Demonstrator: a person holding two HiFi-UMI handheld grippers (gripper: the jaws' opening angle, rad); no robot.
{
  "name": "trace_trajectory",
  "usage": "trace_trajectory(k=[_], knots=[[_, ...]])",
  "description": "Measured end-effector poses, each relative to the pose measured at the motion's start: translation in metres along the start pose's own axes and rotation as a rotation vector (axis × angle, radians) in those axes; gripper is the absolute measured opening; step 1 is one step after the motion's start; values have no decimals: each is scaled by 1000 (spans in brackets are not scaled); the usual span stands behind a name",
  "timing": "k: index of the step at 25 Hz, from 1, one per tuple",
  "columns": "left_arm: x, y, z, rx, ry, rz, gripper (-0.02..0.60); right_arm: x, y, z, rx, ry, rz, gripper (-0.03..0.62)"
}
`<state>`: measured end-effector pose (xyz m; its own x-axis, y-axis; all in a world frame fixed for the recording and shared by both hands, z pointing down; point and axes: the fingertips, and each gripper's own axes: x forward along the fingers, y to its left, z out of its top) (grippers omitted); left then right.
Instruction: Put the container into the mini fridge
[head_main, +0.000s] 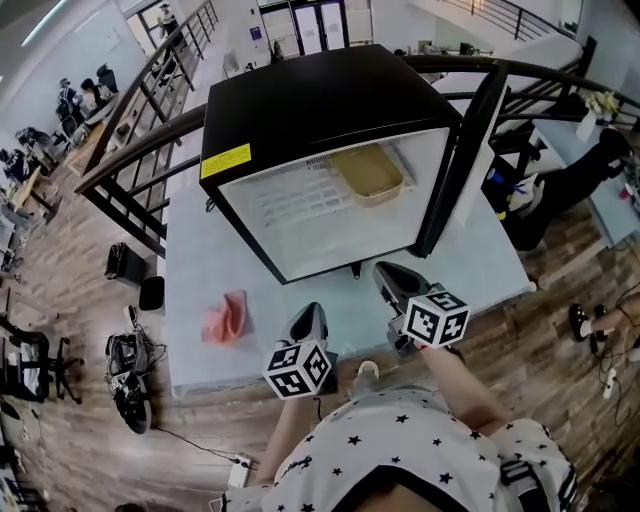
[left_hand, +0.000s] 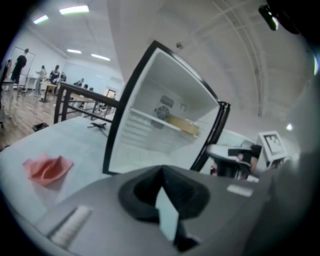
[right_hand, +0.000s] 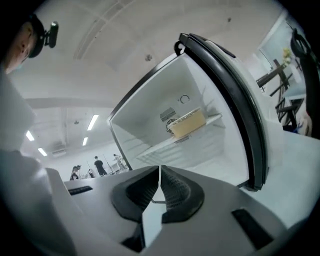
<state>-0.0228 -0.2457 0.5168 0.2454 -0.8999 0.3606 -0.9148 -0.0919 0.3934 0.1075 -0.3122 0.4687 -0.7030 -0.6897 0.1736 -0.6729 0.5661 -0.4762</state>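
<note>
The black mini fridge (head_main: 300, 110) stands on the pale table (head_main: 195, 260) with its door (head_main: 470, 150) swung open to the right. A tan container (head_main: 368, 172) rests on the upper wire shelf inside, toward the back right; it also shows in the left gripper view (left_hand: 183, 125) and the right gripper view (right_hand: 187, 123). My left gripper (head_main: 308, 315) hovers near the table's front edge, below the fridge opening, shut with nothing in it (left_hand: 161, 172). My right gripper (head_main: 388, 272) is just in front of the fridge's lower right corner, jaws together and empty (right_hand: 160, 169).
A crumpled pink cloth (head_main: 225, 318) lies on the table left of the left gripper, also visible in the left gripper view (left_hand: 47, 169). Black railings (head_main: 130, 170) run behind the table. Another desk and a seated person's legs (head_main: 560, 190) are at the right.
</note>
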Motion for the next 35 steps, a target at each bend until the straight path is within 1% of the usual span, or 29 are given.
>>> trace_trajectory(k=[9, 14, 21, 27, 35], knots=[[-48, -13, -27, -14, 15, 24, 6, -43, 33, -43, -168, 102, 15, 23], [-75, -21, -41, -5, 12, 30, 6, -68, 48, -65, -252, 130, 15, 23], [-116, -28, -68, 3, -11, 28, 6, -105, 69, -101, -257, 132, 27, 23], [-154, -37, -101, 2, -13, 24, 6, -146, 91, -129, -306, 138, 32, 23], [-193, -51, -131, -10, -13, 30, 6, -188, 107, -151, -308, 122, 30, 23]])
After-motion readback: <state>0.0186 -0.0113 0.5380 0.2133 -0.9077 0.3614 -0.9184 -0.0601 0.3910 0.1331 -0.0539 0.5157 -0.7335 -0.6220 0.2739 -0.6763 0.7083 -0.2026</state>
